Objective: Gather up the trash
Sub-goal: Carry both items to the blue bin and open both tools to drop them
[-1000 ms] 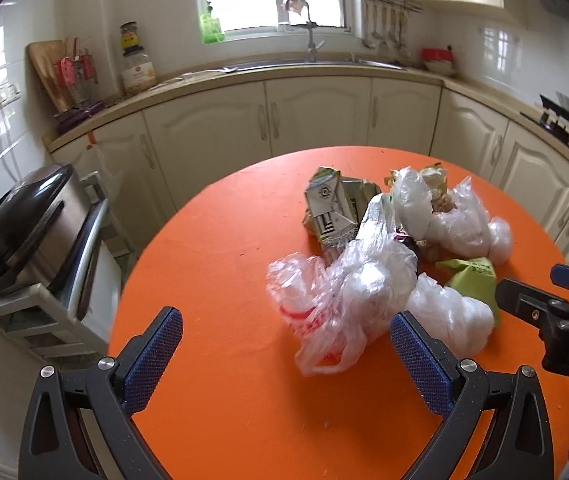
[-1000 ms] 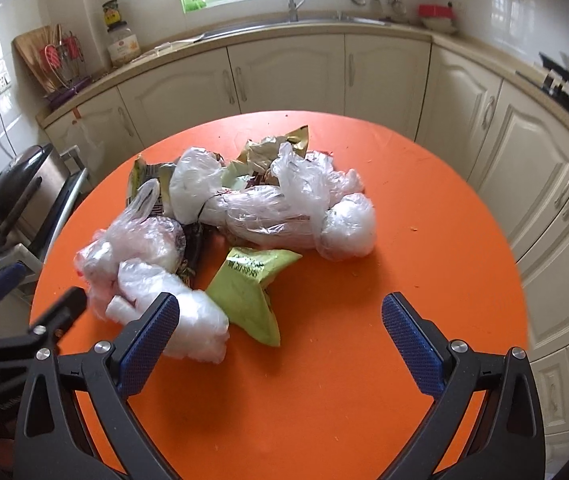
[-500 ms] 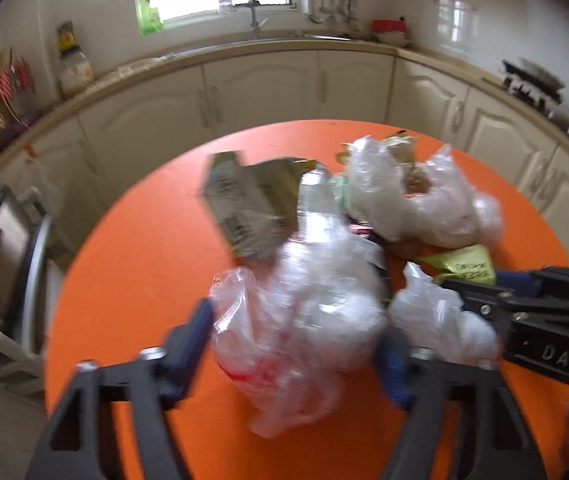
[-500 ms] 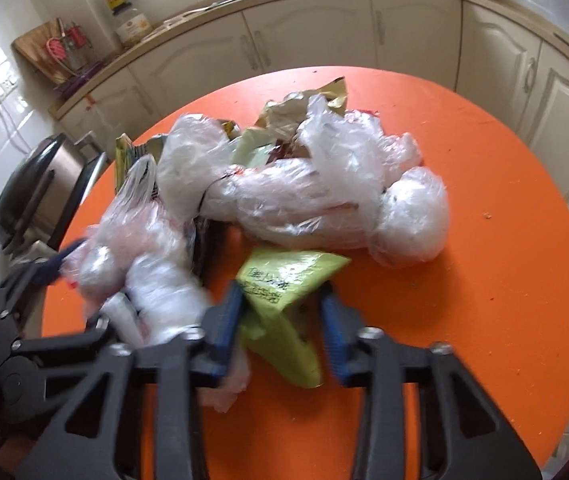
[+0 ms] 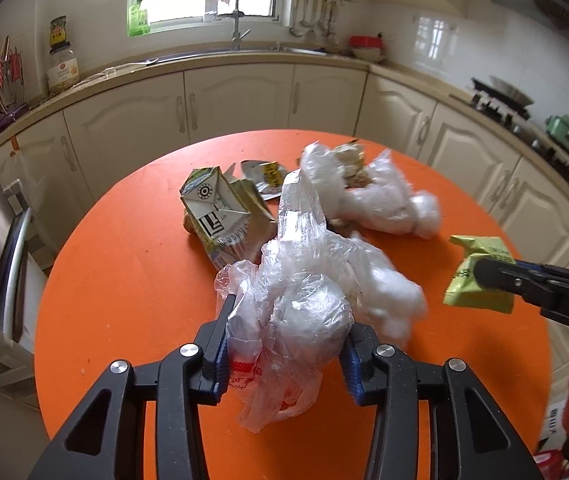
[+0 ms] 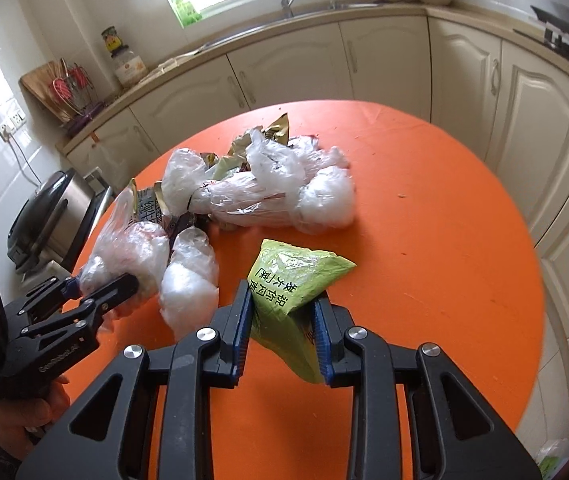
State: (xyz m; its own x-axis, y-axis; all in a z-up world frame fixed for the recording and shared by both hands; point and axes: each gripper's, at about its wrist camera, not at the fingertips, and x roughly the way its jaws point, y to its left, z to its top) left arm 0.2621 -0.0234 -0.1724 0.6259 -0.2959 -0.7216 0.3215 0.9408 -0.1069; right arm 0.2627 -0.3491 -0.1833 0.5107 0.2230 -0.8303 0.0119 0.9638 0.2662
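Trash lies in a loose pile on the round orange table (image 6: 444, 240), with cream kitchen cabinets (image 5: 240, 92) curving behind it. At the far side a long clear plastic bundle (image 6: 268, 196) lies across the table, its rounded end toward the right in the right wrist view, and crumpled foil wrappers (image 6: 276, 130) stick out behind it. A flattened milk carton (image 5: 220, 212) lies on its side to the left of the pile, its folded top pointing away toward the cabinets. A small white plastic ball (image 6: 190, 280) lies just beside the left gripper (image 5: 284, 344).

The left gripper points steeply down at the table, and its jaws are closing on a clear plastic bag (image 5: 300, 300), which bulges between the blue pads (image 5: 222, 354) and hangs below them. The bag's tall crinkled end stands up toward the carton.

The right gripper (image 6: 282, 332) also points down, with its jaws closing on a green snack packet (image 6: 288, 280). The packet is pinched at its lower part, above the table, and its long axis runs away from the gripper, tilted to the right. A hand (image 6: 12, 412) grasps the handle of the left gripper.
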